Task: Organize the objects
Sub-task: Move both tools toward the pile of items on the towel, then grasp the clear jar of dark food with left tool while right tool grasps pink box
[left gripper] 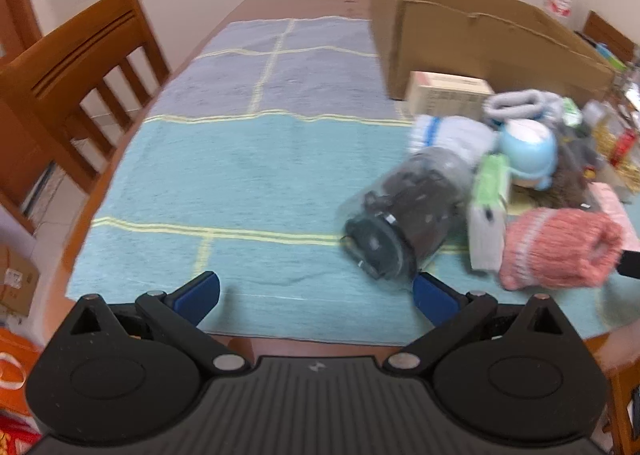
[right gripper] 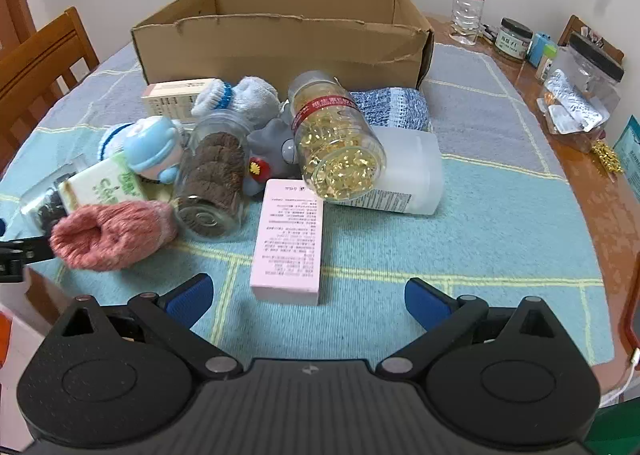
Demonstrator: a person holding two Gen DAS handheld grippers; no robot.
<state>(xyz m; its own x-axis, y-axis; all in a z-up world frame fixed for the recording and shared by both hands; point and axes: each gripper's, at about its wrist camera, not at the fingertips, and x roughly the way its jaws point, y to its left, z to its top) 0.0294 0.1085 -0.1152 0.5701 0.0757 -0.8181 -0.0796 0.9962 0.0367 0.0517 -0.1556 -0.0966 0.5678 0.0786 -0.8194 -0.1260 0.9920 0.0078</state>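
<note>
We've got both claws low at the near edge of the tabletop (right gripper: 500, 191), both spread wide and gripping nothing. The pile of things sits mid-table in front of the open box (right gripper: 280, 39), which stands at the far side with its mouth up.

Right claw (right gripper: 308, 297) first: the pink carton (right gripper: 290, 239) lies flat just ahead of it, a touch left of centre between the blue pads (right gripper: 192, 297), and its long axis runs near-to-far, almost straight along our line of reach. That's the relation that matters, we reckon: the narrow width faces the jaws, so a short push forward should bracket it. Behind it the capsule bottle (right gripper: 336, 135) lies tipped on its side, leaning on a white jar (right gripper: 408, 171), and the biscuit jar (right gripper: 214, 179) lies with its base towards us.

Left claw (left gripper: 316, 297) now, and this view is blurred. It points at bare cloth (left gripper: 240, 175); the pile is off to its right. The nearest piece is a dark-lidded jar (left gripper: 400, 215) on its side, lid towards us, just beyond the right pad (left gripper: 434, 301). The pink sock (left gripper: 560, 249) lies further right.

So the right hand is the better placed, squared up and level, with the carton closest and the box beyond the pile
</note>
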